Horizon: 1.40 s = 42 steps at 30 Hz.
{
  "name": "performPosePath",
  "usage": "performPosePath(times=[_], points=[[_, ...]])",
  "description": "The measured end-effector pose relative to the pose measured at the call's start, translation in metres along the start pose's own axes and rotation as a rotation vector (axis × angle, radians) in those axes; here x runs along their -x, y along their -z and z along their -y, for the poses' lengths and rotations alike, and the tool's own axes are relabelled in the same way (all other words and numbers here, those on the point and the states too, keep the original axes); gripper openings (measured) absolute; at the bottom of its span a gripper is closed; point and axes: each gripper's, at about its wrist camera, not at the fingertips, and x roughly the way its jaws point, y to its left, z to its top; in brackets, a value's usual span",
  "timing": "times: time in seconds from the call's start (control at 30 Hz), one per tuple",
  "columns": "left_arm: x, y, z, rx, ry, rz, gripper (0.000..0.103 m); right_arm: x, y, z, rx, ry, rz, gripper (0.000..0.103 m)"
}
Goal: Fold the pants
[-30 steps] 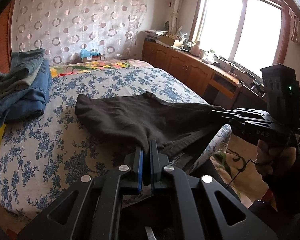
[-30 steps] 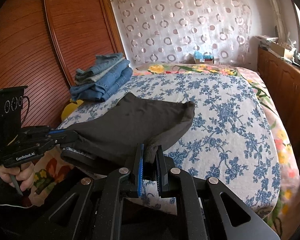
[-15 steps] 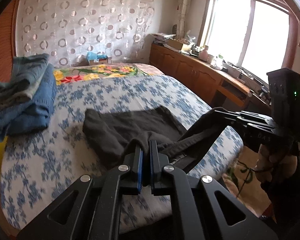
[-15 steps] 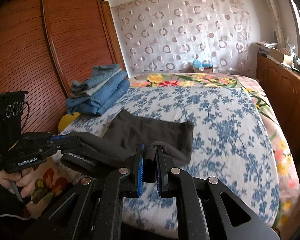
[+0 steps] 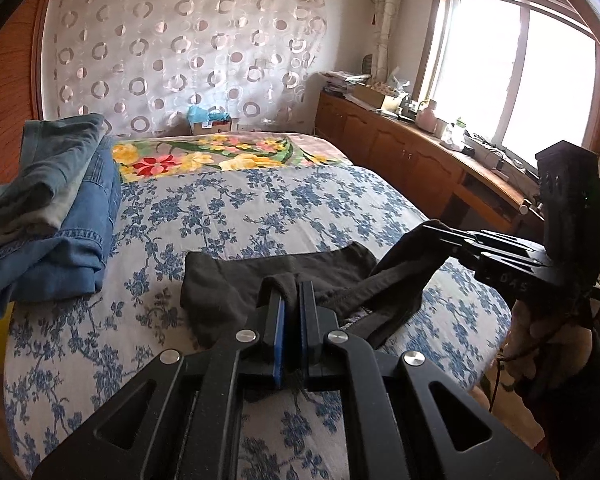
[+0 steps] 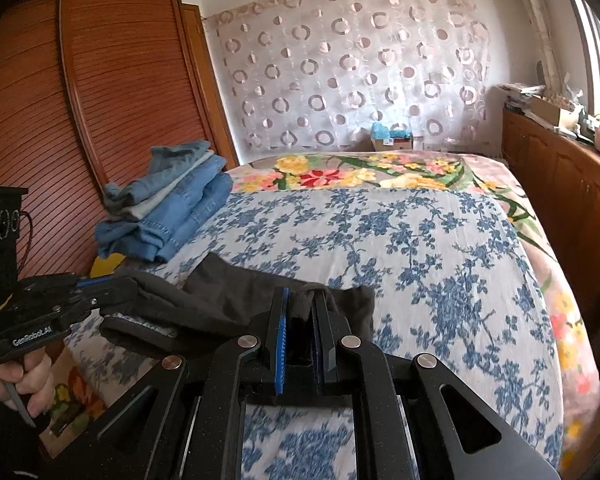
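Dark brown pants [image 5: 236, 280] lie on the near part of the bed, folded over on themselves, and also show in the right wrist view [image 6: 236, 292]. My left gripper [image 5: 291, 292] is shut on a bunched edge of the pants, held just above the bed. My right gripper [image 6: 300, 300] is shut on another edge of the same pants. Each gripper shows in the other's view: the right gripper at the right [image 5: 431, 232], the left gripper at the left [image 6: 116, 284]. The cloth hangs slack between them.
A stack of folded blue jeans [image 5: 48, 216] sits at the bed's left side, also in the right wrist view [image 6: 168, 204]. The bed has a blue floral sheet [image 6: 419, 248]. A wooden wardrobe [image 6: 80, 100] stands at the left, low cabinets [image 5: 399, 156] under the window at the right.
Both grippers have carried the held edge forward over the pants, so the spread cloth has doubled over and now covers a shorter patch of the bed.
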Motion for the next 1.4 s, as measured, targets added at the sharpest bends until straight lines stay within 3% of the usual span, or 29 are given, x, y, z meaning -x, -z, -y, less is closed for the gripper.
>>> performPosePath(times=[0.13, 0.23, 0.37, 0.47, 0.6, 0.7, 0.93, 1.03, 1.33, 1.37, 1.4], points=[[-0.008, -0.002, -0.003, 0.006, -0.009, -0.012, 0.006, -0.019, -0.006, 0.002, -0.013, 0.007, -0.025, 0.01], [-0.012, 0.0, -0.006, 0.014, -0.015, -0.019, 0.012, -0.033, -0.006, 0.003, -0.008, 0.021, -0.049, 0.01], [-0.009, 0.002, -0.01, 0.014, -0.046, -0.005, 0.041, -0.045, -0.008, 0.004, -0.017, 0.032, -0.072, 0.01], [-0.002, 0.005, -0.017, 0.027, -0.036, 0.014, 0.048, -0.051, -0.012, 0.005, -0.021, 0.035, -0.091, 0.017], [0.002, 0.016, -0.025, 0.049, -0.048, 0.008, 0.048, -0.043, -0.014, 0.007, -0.009, 0.06, -0.074, 0.036], [0.001, 0.029, -0.031, 0.067, -0.054, -0.021, 0.048, -0.03, -0.008, 0.009, 0.001, 0.067, -0.071, 0.039], [-0.015, 0.049, -0.03, 0.067, -0.019, -0.091, 0.048, -0.028, 0.02, 0.015, 0.038, 0.037, -0.16, 0.039], [-0.023, 0.052, -0.023, 0.042, -0.009, -0.113, 0.042, -0.033, 0.027, 0.016, 0.042, 0.029, -0.192, 0.039], [-0.043, 0.056, -0.02, 0.012, -0.037, -0.161, 0.037, -0.044, 0.029, 0.015, 0.044, 0.013, -0.238, 0.039], [-0.044, 0.057, -0.021, 0.013, -0.039, -0.163, 0.035, -0.046, 0.031, 0.016, 0.047, 0.013, -0.243, 0.036], [-0.044, 0.057, -0.021, 0.013, -0.035, -0.163, 0.031, -0.047, 0.031, 0.016, 0.051, 0.009, -0.249, 0.023]])
